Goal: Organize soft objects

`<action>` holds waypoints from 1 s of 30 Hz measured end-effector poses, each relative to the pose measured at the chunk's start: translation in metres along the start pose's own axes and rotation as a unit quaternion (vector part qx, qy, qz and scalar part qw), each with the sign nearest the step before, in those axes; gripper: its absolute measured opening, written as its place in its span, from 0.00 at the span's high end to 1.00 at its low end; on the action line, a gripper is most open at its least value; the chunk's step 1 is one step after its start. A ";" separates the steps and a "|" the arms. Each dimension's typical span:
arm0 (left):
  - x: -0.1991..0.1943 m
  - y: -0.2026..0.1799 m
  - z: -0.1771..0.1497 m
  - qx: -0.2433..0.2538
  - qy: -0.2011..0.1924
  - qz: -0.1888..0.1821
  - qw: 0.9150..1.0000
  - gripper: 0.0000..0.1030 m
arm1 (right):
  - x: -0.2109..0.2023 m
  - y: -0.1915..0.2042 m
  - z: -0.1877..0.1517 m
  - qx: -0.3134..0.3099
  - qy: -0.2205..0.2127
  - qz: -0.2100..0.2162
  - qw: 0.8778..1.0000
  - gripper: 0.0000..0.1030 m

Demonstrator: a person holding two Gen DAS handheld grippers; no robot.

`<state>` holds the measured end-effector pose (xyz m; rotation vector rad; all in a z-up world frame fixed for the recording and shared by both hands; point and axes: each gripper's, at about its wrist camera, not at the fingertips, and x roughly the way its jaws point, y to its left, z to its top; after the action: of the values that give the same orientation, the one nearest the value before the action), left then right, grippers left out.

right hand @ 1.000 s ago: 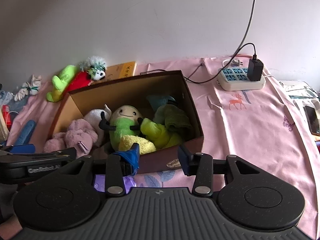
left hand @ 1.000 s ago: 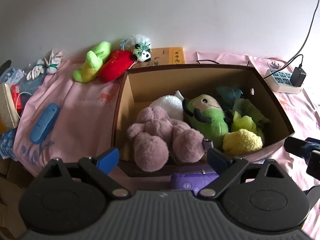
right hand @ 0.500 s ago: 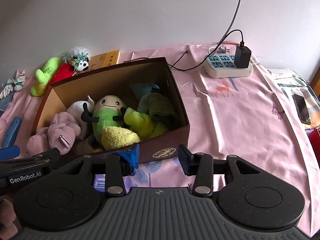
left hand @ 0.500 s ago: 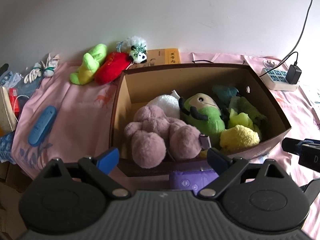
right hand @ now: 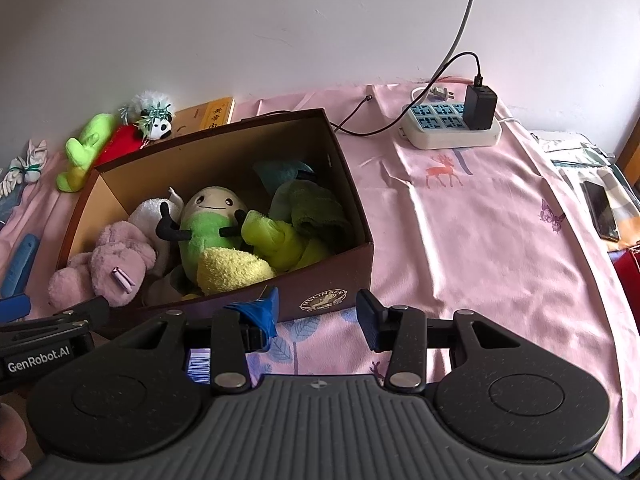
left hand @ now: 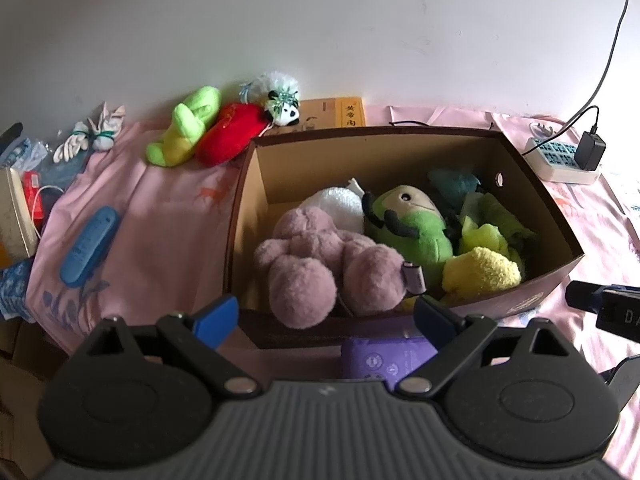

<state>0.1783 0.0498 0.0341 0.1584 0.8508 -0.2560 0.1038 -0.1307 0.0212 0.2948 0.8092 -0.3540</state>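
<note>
Your left gripper (left hand: 326, 314) has its fingers spread wide with nothing between them, hanging just in front of the box (left hand: 558, 276). A purple packet (left hand: 384, 356) lies right below it, against the box's front wall. Your right gripper (right hand: 318, 312) is also parted and empty, sitting at the box's front right corner over the pink cloth (right hand: 480, 240).

Inside the box, nearest you: a mauve plush (left hand: 320, 260) at the left front, and a yellow fuzzy toy (left hand: 480, 272) at the right front. Behind them sit a white plush (left hand: 336, 204) and a green doll with black arms (left hand: 416, 228). Green cloths (right hand: 308, 208) and something teal (right hand: 280, 170) fill the box's back right.

Only the left view really shows what's left of the box: a blue remote (left hand: 88, 246) on the cloth. Behind the box's back left corner, a lime plush (left hand: 184, 130), a red plush (left hand: 232, 132) and a small panda (left hand: 284, 110) wait outside it.

Only the right view shows the stuff right of the box: a power strip (right hand: 452, 128) with a black charger (right hand: 480, 108) plugged in, and a phone (right hand: 600, 210) far off at the edge.
</note>
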 end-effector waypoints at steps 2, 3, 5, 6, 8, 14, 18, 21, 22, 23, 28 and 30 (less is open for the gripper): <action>-0.002 -0.001 0.000 0.001 -0.003 0.001 1.000 0.08 | 0.000 0.000 0.000 -0.001 -0.001 -0.001 1.000 0.74; -0.002 -0.001 0.000 0.001 -0.004 0.001 1.000 0.08 | 0.000 0.000 0.000 -0.001 -0.001 -0.001 1.000 0.74; -0.003 -0.001 0.000 0.001 -0.005 0.000 1.000 0.08 | -0.001 0.000 -0.001 -0.001 -0.002 -0.001 1.000 0.74; -0.004 -0.001 0.000 0.001 -0.005 0.000 1.000 0.08 | -0.001 0.000 -0.001 -0.001 -0.002 -0.001 1.000 0.74; -0.004 -0.001 0.000 0.001 -0.006 -0.001 1.000 0.08 | -0.002 0.001 -0.001 -0.004 -0.004 -0.002 1.000 0.74; -0.005 -0.001 -0.001 0.001 -0.006 0.000 1.000 0.08 | -0.004 0.002 -0.001 -0.008 -0.008 -0.004 1.000 0.74; -0.006 -0.001 -0.001 0.002 -0.008 -0.001 1.000 0.08 | -0.005 0.002 -0.002 -0.011 -0.010 -0.006 1.000 0.74; -0.008 -0.001 0.000 0.001 -0.009 -0.001 1.000 0.08 | -0.005 0.003 -0.002 -0.012 -0.011 -0.007 1.000 0.74; -0.008 -0.001 0.000 0.002 -0.009 -0.001 1.000 0.08 | -0.005 0.003 -0.002 -0.012 -0.011 -0.007 1.000 0.74; -0.008 -0.001 0.000 0.002 -0.009 -0.001 1.000 0.08 | -0.006 0.003 -0.002 -0.012 -0.011 -0.006 1.000 0.74; -0.009 -0.002 0.001 0.002 -0.008 -0.001 1.000 0.08 | -0.006 0.005 -0.002 -0.016 -0.010 0.002 1.000 0.74; -0.009 -0.002 0.001 0.003 -0.008 -0.004 1.000 0.08 | -0.007 0.006 -0.002 -0.018 -0.010 0.002 1.000 0.74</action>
<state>0.1725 0.0490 0.0415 0.1583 0.8342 -0.2660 0.1005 -0.1236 0.0259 0.2585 0.7939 -0.3369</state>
